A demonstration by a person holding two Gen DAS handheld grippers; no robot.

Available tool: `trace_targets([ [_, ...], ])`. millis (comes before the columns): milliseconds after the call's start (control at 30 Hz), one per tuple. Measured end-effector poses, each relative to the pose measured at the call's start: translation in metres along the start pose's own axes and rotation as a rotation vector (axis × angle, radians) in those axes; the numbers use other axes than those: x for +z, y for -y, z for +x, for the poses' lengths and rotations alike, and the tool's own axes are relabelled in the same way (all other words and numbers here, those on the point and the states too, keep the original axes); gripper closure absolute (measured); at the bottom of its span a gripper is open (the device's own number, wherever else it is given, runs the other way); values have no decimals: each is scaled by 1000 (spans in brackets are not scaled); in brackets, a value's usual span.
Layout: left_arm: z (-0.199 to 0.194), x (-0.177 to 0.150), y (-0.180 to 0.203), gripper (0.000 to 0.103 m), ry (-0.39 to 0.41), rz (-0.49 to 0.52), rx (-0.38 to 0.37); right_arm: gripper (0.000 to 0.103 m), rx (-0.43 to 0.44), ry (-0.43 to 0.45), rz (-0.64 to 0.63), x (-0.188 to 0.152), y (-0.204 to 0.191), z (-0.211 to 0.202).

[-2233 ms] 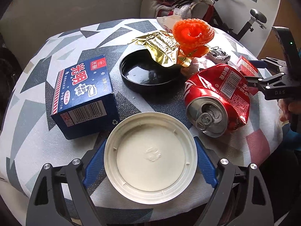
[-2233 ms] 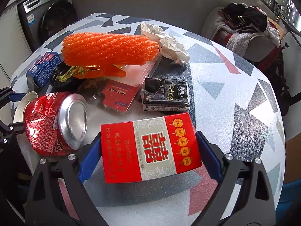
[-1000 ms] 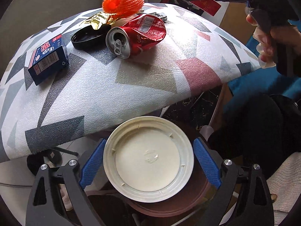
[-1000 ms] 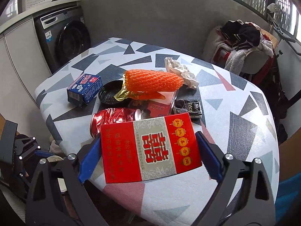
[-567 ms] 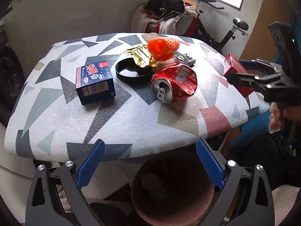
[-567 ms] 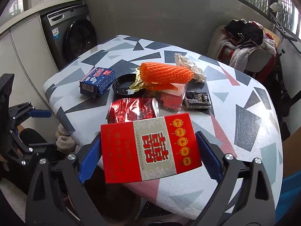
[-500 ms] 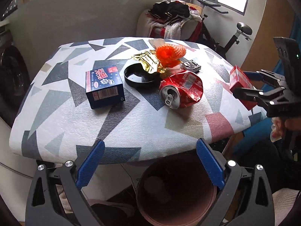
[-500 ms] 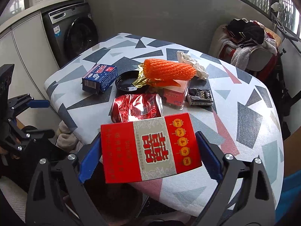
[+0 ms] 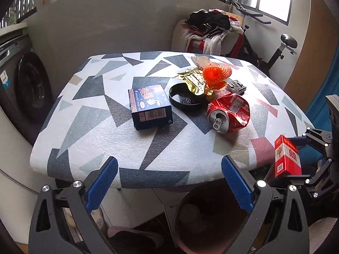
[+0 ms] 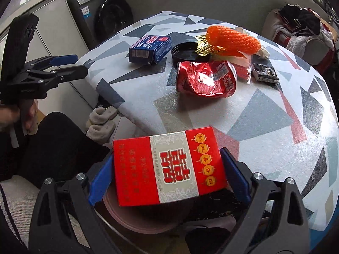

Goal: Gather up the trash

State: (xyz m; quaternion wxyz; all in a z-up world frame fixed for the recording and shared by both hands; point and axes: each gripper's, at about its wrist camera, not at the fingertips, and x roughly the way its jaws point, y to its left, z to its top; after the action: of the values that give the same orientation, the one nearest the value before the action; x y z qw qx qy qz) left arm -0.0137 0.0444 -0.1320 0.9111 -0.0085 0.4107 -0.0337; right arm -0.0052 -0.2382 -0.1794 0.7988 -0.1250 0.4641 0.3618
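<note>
One red box (image 10: 169, 167) in right tongs (image 10: 167, 176); one can (image 9: 228, 112), one blue box (image 9: 150, 105) on table (image 9: 106, 139).

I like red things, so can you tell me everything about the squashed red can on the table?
The red can is a shiny metal drink can, badly dented and crumpled. It lies on its side on the patterned table, its silver top and pull tab showing in the left view. White writing and a barcode mark its side. It sits by the black lid, in front of the gold wrapper. No gripper touches it.
</note>
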Motion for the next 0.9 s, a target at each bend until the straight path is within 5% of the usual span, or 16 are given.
trace_targets([
  [467, 8, 2, 6, 7, -31, 8, 56, 10, 78, -118, 3, -12, -17, 31],
  [900, 14, 3, 5, 7, -48, 4, 63, 6, 54, -104, 25, -9, -8, 28],
])
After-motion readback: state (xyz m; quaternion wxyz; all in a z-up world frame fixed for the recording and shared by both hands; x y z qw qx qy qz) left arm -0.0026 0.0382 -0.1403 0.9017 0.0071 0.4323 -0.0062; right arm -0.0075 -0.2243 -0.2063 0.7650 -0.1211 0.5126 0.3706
